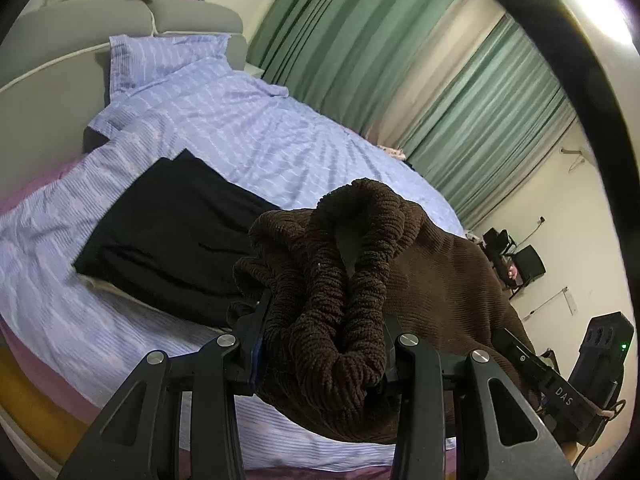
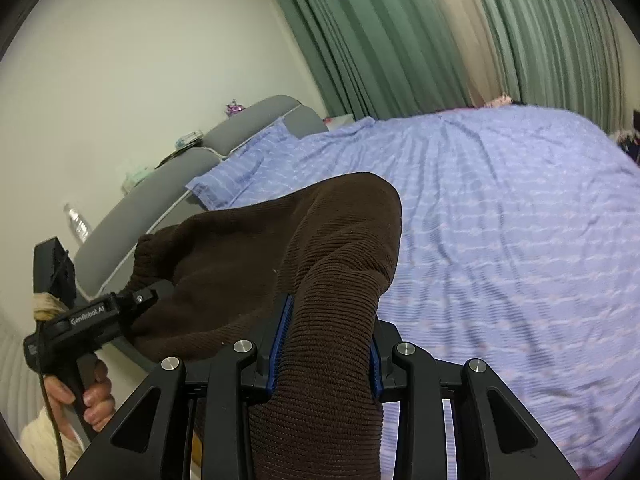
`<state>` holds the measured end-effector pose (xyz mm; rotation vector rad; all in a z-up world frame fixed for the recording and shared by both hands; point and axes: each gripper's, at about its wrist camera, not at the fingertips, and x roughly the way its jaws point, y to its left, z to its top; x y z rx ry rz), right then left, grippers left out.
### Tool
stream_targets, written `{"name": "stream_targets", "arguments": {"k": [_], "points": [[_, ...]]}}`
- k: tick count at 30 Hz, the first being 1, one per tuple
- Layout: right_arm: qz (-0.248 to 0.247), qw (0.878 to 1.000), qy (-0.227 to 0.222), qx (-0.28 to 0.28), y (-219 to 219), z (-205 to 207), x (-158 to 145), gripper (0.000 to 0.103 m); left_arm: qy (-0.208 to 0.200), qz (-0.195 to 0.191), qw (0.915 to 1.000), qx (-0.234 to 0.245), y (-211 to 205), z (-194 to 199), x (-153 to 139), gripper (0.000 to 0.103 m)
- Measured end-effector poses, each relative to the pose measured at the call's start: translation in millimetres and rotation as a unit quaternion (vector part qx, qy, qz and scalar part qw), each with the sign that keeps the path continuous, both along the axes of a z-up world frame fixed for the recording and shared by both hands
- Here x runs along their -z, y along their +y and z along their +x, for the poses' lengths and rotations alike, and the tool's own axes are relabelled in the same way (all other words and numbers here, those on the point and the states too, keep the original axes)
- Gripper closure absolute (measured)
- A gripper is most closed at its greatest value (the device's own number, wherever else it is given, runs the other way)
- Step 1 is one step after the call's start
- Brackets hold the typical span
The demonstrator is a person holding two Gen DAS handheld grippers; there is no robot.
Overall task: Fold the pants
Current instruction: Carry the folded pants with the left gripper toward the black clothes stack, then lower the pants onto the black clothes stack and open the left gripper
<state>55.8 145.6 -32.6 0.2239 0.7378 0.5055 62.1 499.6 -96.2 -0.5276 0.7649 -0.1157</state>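
Observation:
Brown ribbed knit pants [image 1: 440, 280] hang in the air between my two grippers, above a bed with a lilac striped cover [image 1: 248, 136]. My left gripper [image 1: 324, 344] is shut on the bunched elastic waistband [image 1: 352, 240]. My right gripper [image 2: 328, 344] is shut on a fold of the same brown pants [image 2: 312, 248]. In the right wrist view the left gripper [image 2: 132, 304] shows at the left, gripping the waistband, held by a hand [image 2: 92, 396]. In the left wrist view the right gripper's body [image 1: 560, 388] shows at the lower right.
A folded black garment [image 1: 172, 236] lies on the bed to the left. A grey padded headboard [image 1: 120, 28] and a pillow [image 1: 168, 60] stand at the far end. Green curtains [image 1: 400, 72] hang behind the bed. A water bottle [image 2: 78, 222] stands by the headboard.

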Motion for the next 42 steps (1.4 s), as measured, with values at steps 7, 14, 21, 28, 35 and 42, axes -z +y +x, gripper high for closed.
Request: {"name": "stream_targets", "arguments": {"k": [7,14,21,28,35,42], "points": [[-0.025,0.999,0.021,-0.011,92,37,20,0.070,0.016,0.014,0.9997,0.009,88,50,22,0.065],[-0.079,0.995,0.040,-0.038,169,91,51,0.070,0.014,0.033,0.9990,0.025,151,123,47,0.065],[-0.140,0.988,0.049,-0.036,221,159,79,0.071,0.023,0.010,0.9990,0.036,189,195,91,0.065],[-0.180,0.979,0.089,-0.032,242,205,131,0.071,0.075,0.008,0.9960,0.048,202,240,154,0.064],[-0.212,0.971,0.110,-0.035,248,209,163,0.051,0.125,0.014,0.9905,0.054,220,248,197,0.054],[-0.258,0.961,0.097,-0.032,247,190,170,0.028,0.148,0.059,0.9852,0.064,222,237,203,0.033]]}}
